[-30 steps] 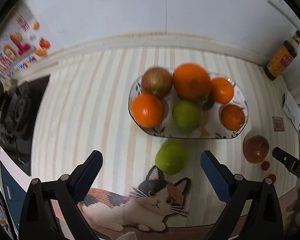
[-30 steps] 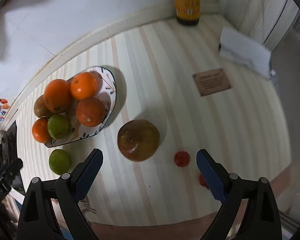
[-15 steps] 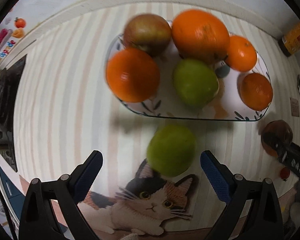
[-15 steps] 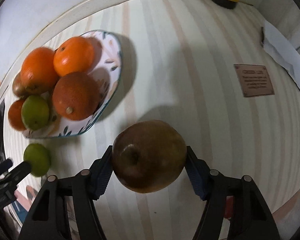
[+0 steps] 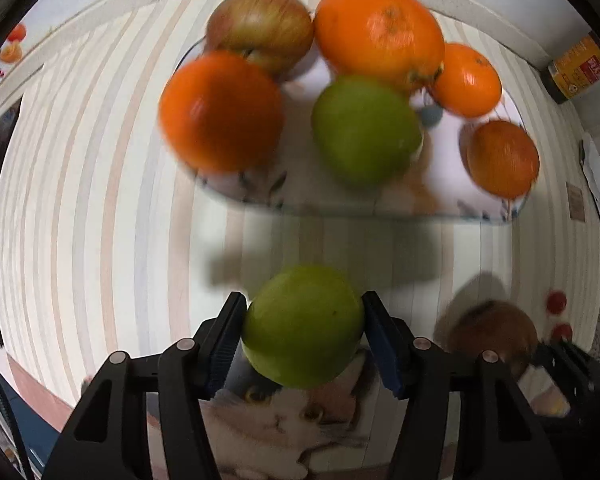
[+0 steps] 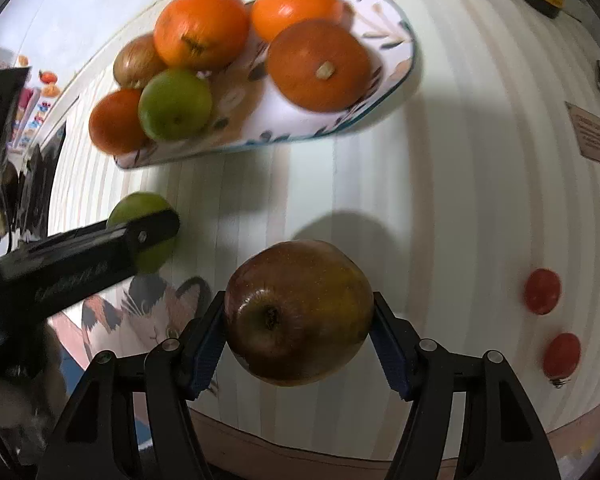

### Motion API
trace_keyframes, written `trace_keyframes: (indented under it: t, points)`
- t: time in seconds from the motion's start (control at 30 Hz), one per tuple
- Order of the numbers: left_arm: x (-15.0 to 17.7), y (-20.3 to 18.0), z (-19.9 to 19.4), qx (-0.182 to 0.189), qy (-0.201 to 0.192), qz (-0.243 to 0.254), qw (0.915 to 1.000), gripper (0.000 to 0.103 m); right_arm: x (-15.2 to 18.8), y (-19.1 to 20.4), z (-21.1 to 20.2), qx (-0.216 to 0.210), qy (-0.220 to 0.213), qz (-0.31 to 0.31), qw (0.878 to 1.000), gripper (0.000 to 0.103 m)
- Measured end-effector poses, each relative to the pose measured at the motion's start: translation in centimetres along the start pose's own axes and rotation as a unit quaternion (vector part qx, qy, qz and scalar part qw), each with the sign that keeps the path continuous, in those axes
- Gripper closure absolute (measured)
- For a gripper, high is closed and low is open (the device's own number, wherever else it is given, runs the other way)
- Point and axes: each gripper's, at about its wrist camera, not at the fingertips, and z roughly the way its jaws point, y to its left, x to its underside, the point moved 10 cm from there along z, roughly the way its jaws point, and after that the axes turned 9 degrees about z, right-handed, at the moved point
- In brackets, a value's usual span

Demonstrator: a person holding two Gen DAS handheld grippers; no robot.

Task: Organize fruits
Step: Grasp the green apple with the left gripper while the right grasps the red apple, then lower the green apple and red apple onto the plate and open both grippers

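Note:
A green apple (image 5: 304, 328) sits at the top edge of the cat picture, and my left gripper (image 5: 303, 312) is closing, its blue pads pressing both sides of the fruit. My right gripper (image 6: 299, 304) is shut on a brown-red apple (image 6: 296, 320) just above the striped table. In the right wrist view, one left finger (image 6: 100, 248) covers part of the green apple (image 6: 140, 208). Behind both stands the patterned oval plate (image 6: 400, 32), holding several oranges, a green apple (image 5: 364, 128) and a red-green apple (image 5: 260, 28).
Two cherry tomatoes (image 6: 542, 291) (image 6: 562, 354) lie on the table right of the brown-red apple. A yellow-labelled bottle (image 5: 576, 70) stands at the back right by the wall. A small brown card (image 6: 592, 136) lies to the right. The table's front edge runs just below the grippers.
My left gripper came down over the green apple and closed on it. My right gripper closed on the brown-red apple and has since shifted, so the plate looks nearer.

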Motion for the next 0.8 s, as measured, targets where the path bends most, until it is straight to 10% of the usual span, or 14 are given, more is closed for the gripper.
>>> trace_keyframes:
  t: [0.8]
  points:
    - [1.8, 0.6, -3.6, 0.038, -0.019, -0.008, 0.9991, 0.046, 0.1, 0.4, -0.8, 0.003, -0.01, -0.011, 1.0, 0.033]
